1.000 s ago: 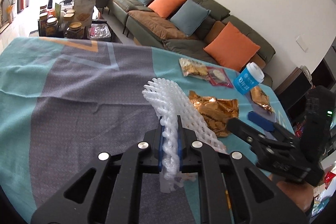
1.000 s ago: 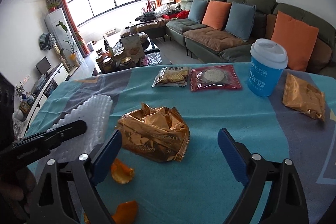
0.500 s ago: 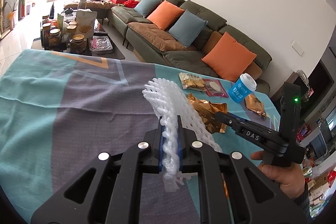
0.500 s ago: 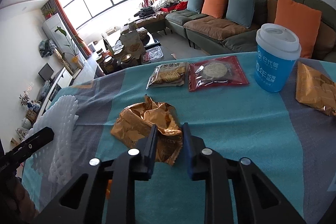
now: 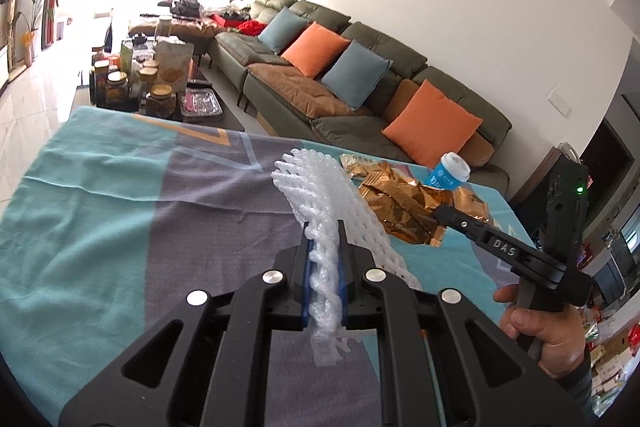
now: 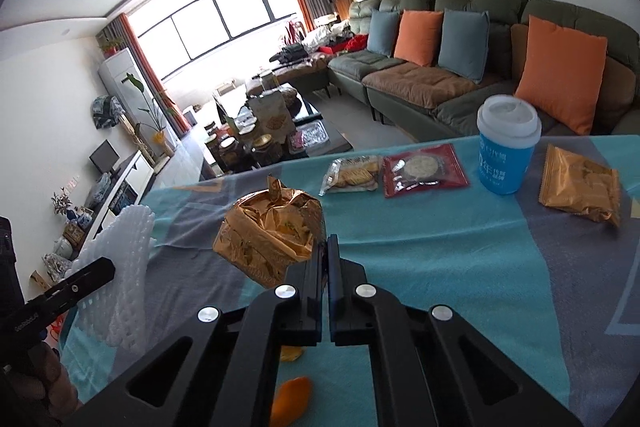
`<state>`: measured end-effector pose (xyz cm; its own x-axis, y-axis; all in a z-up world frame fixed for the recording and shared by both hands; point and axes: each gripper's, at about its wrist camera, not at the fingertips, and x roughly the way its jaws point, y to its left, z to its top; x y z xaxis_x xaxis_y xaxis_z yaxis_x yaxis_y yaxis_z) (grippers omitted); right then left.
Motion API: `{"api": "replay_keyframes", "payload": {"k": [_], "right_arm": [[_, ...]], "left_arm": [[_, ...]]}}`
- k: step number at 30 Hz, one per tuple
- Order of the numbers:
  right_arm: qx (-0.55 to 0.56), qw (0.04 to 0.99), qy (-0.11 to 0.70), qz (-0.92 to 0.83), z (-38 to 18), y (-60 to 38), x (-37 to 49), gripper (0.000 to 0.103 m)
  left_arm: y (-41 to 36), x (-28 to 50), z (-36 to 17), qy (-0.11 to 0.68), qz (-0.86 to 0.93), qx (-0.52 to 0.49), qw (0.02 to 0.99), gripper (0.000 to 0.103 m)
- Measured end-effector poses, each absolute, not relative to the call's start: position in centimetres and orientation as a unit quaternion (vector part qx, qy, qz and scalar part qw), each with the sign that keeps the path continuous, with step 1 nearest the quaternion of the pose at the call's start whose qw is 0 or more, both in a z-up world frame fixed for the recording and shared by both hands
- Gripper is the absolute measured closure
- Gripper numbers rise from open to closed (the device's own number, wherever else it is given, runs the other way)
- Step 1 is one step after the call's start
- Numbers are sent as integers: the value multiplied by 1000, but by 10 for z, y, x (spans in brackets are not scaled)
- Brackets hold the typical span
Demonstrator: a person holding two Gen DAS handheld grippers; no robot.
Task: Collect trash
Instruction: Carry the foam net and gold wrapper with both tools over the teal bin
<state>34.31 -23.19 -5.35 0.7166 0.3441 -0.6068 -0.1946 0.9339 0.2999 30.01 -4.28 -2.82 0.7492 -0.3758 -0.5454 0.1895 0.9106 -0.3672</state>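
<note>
The right gripper [image 6: 325,247] has just snapped its jaws together on the crumpled gold wrapper [image 6: 272,231], pinching it by its near edge. A second ago those jaws stood wide apart on either side of the wrapper, which lay flat on the cloth; now the wrapper hangs clear of the tablecloth [image 6: 460,247], lifted and tilted to the left of the fingers. From the left wrist view the same wrapper [image 5: 400,203] shows at the tip of the right tool, with the person's right hand [image 5: 548,331] wrapped round the handle (a green light glows on its upright part).

The left gripper [image 5: 323,239] is clamped on the white foam net [image 5: 320,195], exactly as it was a second ago, the mesh squeezed thin between the blue pads and fanning out above them. It has risen since then: more of the sofa [image 5: 360,75] and the far wall now fill that view, and the table looks further below. The net [image 6: 124,267] shows at the left edge of the right wrist view too, held off the cloth.

Left on the table, unmoved: a clear biscuit packet [image 6: 352,175] just beside a red biscuit packet [image 6: 424,169], a blue cup with a white lid [image 6: 506,147], and a sealed gold packet [image 6: 580,187] further right. Two bits of orange peel [image 6: 290,395] lie on the cloth under the right tool's fingers.
</note>
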Motion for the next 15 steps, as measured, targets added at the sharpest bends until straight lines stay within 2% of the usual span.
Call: {"api": "replay_keyframes", "payload": {"k": [15], "right_arm": [[73,949,248,179,6,-196,236,102]], "left_arm": [[-19,190,15,227,-100,-95,964,93]]}}
